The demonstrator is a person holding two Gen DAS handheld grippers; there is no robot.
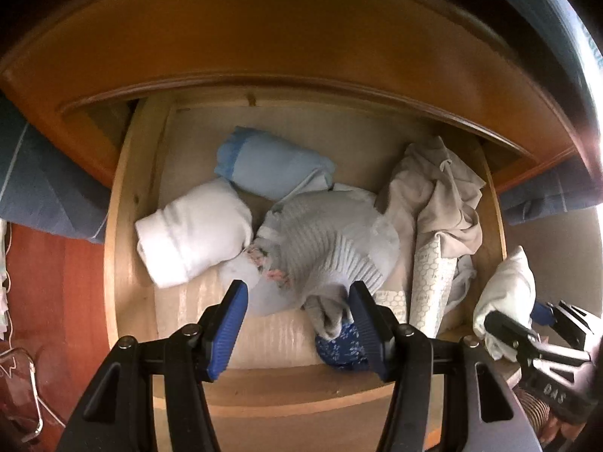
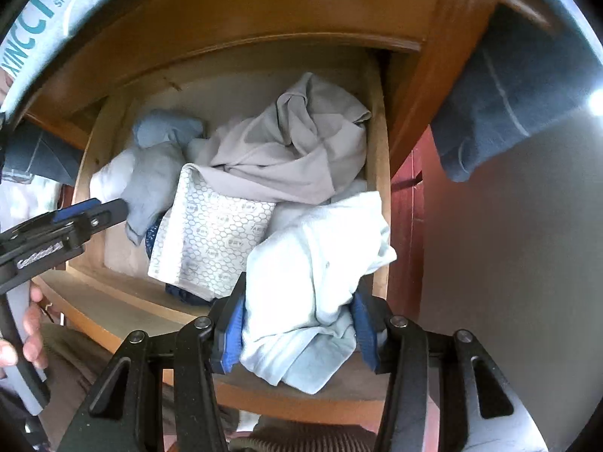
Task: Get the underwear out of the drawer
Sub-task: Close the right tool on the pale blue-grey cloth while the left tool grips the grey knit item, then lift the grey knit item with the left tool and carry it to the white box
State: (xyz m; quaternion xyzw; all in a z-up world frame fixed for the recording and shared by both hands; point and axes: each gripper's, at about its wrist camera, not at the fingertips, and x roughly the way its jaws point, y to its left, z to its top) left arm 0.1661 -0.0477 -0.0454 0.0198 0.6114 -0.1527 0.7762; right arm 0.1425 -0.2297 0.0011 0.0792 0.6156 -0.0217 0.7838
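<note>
My right claw (image 2: 297, 324) is clamped on a pale blue-white bundle of underwear (image 2: 316, 282), both blue pads pressed into the cloth. The bundle hangs at the front right corner of the open wooden drawer (image 2: 378, 203), partly over the rim; in the left wrist view the same bundle (image 1: 505, 301) shows at about 4 o'clock, outside the drawer's right wall.

My left claw (image 1: 297, 324) points down into the drawer with its jaws standing half apart and nothing pinched between them — its right pad (image 1: 367, 329) lies against a grey knitted piece (image 1: 324, 248), which I am not holding.

The drawer holds a loose heap of folded cloth:
- a light blue roll (image 1: 271, 167) toward 12 o'clock, at the back
- a white roll (image 1: 192, 233) at 9 o'clock, touching the blue one
- the grey knitted piece in the middle, lying over thin white cloth
- a crumpled beige garment (image 1: 437, 188) at 2 o'clock, against the right wall
- a white piece with a honeycomb print (image 2: 211, 241) just in front of the beige one
- a dark blue flowered scrap (image 1: 341, 348) at 6 o'clock, mostly hidden under the grey piece

A dark blue cloth (image 2: 505, 113) hangs beside the cabinet on the right.
</note>
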